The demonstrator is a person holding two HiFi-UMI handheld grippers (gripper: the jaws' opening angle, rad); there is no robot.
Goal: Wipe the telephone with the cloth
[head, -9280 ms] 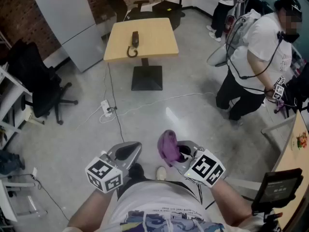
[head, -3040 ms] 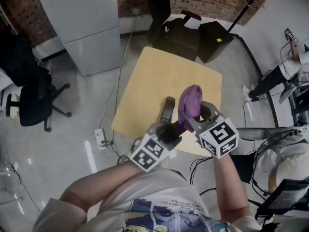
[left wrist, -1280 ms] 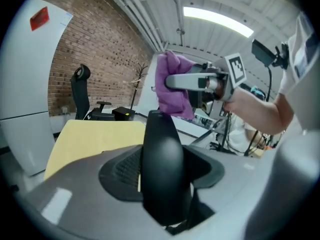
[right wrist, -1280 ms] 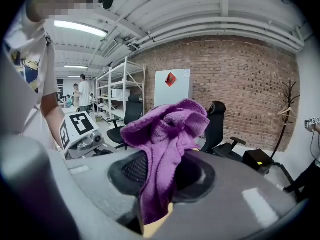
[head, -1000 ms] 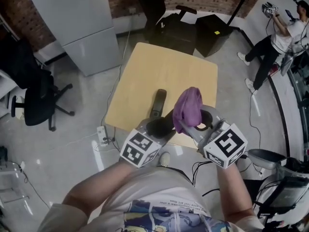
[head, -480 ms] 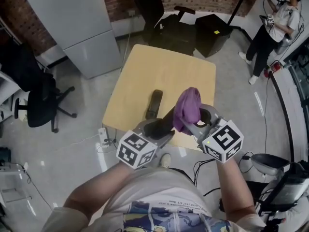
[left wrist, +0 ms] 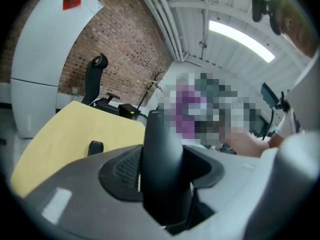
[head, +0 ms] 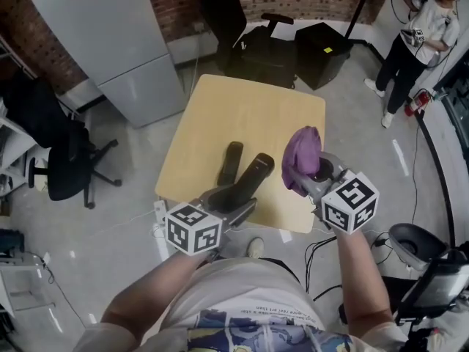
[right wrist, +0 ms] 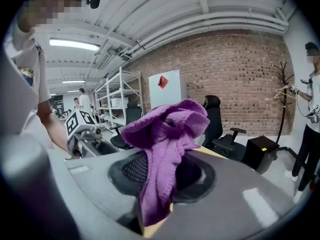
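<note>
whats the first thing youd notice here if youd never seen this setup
The bright purple cloth bunched in the right tongs, over the near right part of the yellow table, catches the eye first. Next comes the black telephone handset clamped in the left tongs, held over the table's near edge beside a second black piece lying on the tabletop.
</note>
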